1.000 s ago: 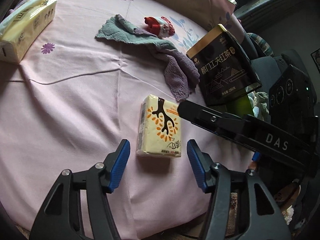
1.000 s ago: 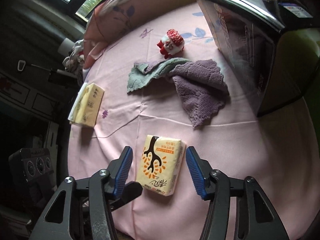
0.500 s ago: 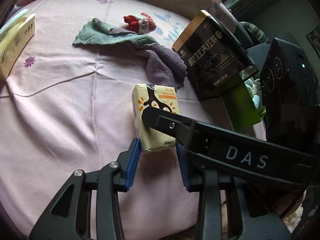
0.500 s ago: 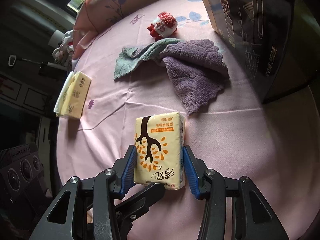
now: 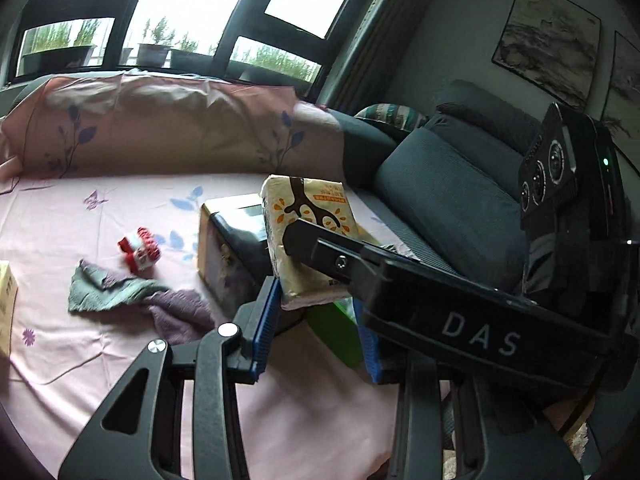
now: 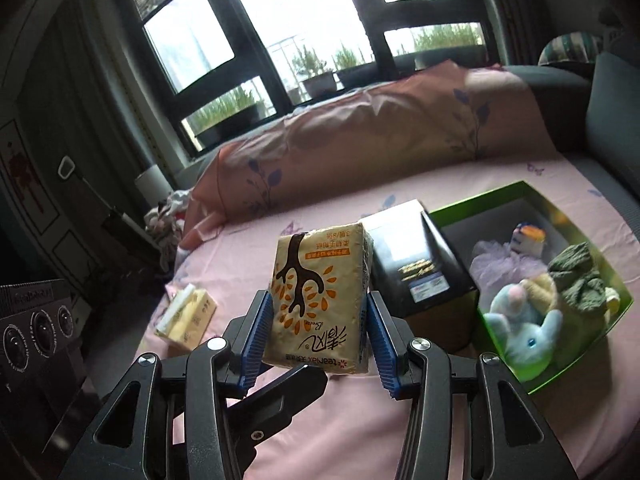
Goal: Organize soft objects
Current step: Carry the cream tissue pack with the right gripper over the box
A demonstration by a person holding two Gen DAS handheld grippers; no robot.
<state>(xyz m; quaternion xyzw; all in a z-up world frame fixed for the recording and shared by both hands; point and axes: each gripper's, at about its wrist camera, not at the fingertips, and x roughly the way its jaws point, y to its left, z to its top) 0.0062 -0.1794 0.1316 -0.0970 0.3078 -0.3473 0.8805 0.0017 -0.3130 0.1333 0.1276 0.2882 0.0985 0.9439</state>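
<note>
While both claws clamp the soft, crinkly tissue pack (image 6: 320,300) above the bed (image 6: 320,432), a glossy black box (image 6: 420,264) stands just beyond the right claw (image 6: 318,344), the left claw (image 5: 316,332) crossing beneath; towels (image 5: 132,296) lie left.

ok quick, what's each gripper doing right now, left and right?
Left gripper: shut on the tissue pack, lifted off the bed.
Right gripper: shut on the same tissue pack, gripping its two sides.

Home bedroom, pink bedsheet (image 5: 100,216), pillow (image 6: 360,152), windows (image 6: 280,40)
</note>
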